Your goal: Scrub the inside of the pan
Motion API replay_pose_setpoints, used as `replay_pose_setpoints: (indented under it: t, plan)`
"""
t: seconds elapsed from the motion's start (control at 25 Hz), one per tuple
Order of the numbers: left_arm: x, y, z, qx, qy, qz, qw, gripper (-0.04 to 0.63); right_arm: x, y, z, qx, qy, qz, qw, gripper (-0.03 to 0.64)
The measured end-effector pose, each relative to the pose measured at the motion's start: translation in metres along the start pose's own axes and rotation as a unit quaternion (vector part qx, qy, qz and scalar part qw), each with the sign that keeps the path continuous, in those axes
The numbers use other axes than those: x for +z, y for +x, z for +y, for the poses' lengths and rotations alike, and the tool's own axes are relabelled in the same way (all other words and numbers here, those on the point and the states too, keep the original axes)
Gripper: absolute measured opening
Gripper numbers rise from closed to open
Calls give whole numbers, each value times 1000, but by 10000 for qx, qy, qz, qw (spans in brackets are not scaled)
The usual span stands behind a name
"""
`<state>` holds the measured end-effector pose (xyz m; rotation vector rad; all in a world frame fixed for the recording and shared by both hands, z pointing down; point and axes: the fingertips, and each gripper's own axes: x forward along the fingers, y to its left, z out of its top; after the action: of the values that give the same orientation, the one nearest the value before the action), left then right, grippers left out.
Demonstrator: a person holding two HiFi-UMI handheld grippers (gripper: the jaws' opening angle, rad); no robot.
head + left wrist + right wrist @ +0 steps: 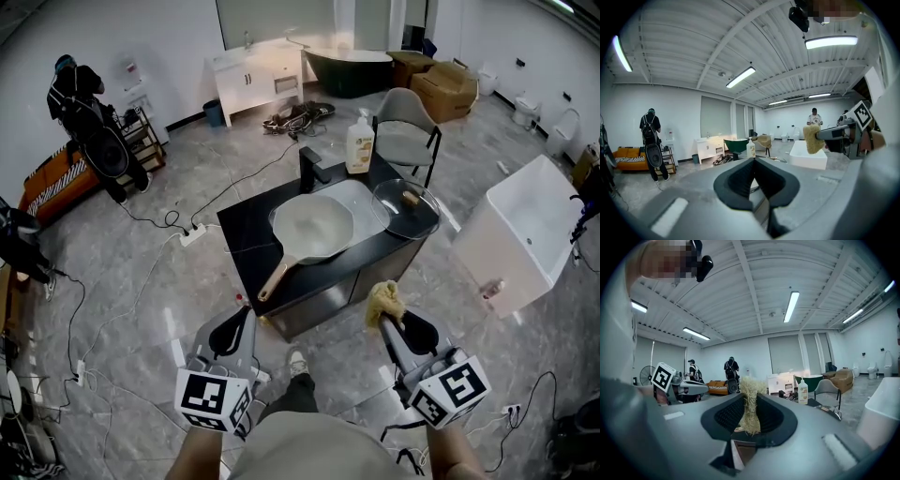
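A pale grey pan (314, 227) with a tan wooden handle lies in the sink of a black counter (246, 246), its handle pointing toward me. My right gripper (385, 309) is shut on a yellowish loofah scrubber (384, 300) and is held near the counter's front right corner, below the pan. In the right gripper view the loofah scrubber (750, 404) stands pinched between the black pads. The left gripper (236, 326) is shut on nothing, short of the counter's front edge. From the left gripper view I see its pads (754, 176) pressed together and the scrubber (813, 138) off to the right.
On the counter stand a black faucet (313, 167), a soap bottle (360, 142) and a glass lid (404, 206). A grey chair (407, 131) is behind it, a white tub (525, 234) to the right. Cables and a power strip (192, 233) lie on the floor at left.
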<state>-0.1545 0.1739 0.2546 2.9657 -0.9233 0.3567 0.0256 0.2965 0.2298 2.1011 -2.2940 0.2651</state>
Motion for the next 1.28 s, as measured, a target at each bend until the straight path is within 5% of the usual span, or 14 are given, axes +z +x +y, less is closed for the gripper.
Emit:
replay_pose_setpoints:
  t: [0.64, 1.28]
  plan:
    - [11, 136, 129, -279, -118, 290, 9991, 2, 26, 191, -43, -53, -55, 472, 9989, 80]
    - [-11, 190, 159, -398, -193, 648, 9969, 2, 18, 264, -86, -51, -139, 764, 9970, 80]
